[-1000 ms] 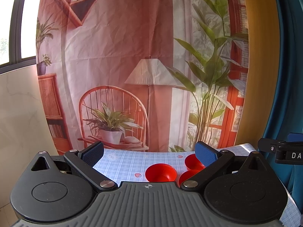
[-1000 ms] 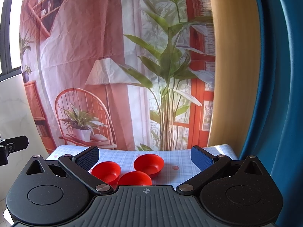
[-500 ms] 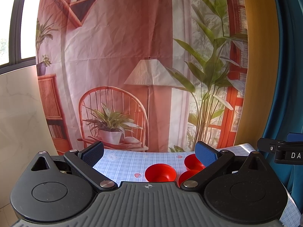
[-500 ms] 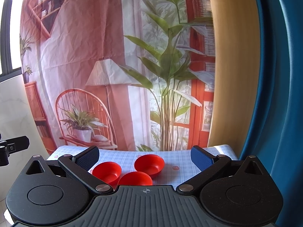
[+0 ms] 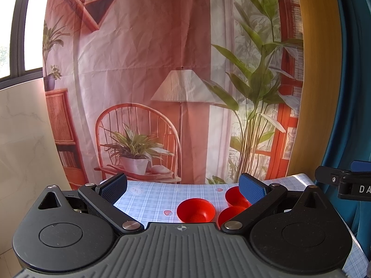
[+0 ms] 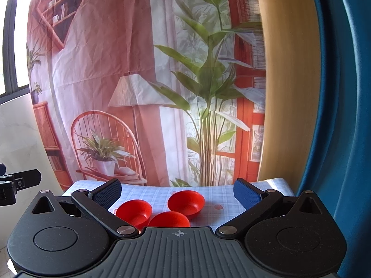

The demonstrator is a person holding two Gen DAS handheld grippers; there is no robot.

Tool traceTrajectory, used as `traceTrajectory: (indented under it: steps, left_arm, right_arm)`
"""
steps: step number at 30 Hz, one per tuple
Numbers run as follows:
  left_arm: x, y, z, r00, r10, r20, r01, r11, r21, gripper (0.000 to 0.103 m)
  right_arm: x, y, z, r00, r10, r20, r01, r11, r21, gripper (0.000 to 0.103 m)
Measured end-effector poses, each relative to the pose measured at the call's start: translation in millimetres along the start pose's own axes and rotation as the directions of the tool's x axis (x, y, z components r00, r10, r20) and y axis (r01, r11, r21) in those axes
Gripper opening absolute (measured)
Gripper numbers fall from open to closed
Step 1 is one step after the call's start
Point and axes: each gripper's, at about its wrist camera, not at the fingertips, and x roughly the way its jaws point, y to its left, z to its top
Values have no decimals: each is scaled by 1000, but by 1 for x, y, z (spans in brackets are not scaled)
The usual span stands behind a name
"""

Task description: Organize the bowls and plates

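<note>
Three red bowls sit close together on a blue checked tablecloth (image 5: pixel 150 194). In the left wrist view one bowl (image 5: pixel 196 209) lies ahead, another (image 5: pixel 231 214) nearer right and a third (image 5: pixel 233 195) behind my right finger. In the right wrist view they are the left bowl (image 6: pixel 134 212), the near bowl (image 6: pixel 168 219) and the far bowl (image 6: pixel 186 201). My left gripper (image 5: pixel 183 186) is open and empty, above the table's near side. My right gripper (image 6: pixel 177 191) is open and empty, above the bowls' near side. No plates show.
A printed backdrop (image 5: pixel 139 69) of a chair, lamp and plants hangs right behind the table. A blue curtain (image 6: pixel 343 115) hangs at the right. A pale marble wall (image 5: pixel 20 127) is at the left. The other gripper's tip shows at each view's edge.
Both views have drifted very slightly; the bowls and both open grippers stay as they were.
</note>
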Motion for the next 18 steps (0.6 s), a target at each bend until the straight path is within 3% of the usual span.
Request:
traceTrajectory:
  steps: [7, 12, 18]
  left_arm:
    - [6, 1, -3, 1000, -11, 2, 11, 1000, 5, 103]
    - [11, 8, -14, 1000, -7, 24, 8, 998, -58, 103]
    - [31, 8, -36, 999, 32, -23, -33, 998, -51, 103]
  right_arm:
    - [1, 0, -5, 1000, 1, 14, -1, 1000, 2, 103]
    - [9, -5, -17, 999, 13, 43, -13, 1000, 13, 103]
    - [26, -8, -43, 997, 47, 59, -48, 999, 17, 103]
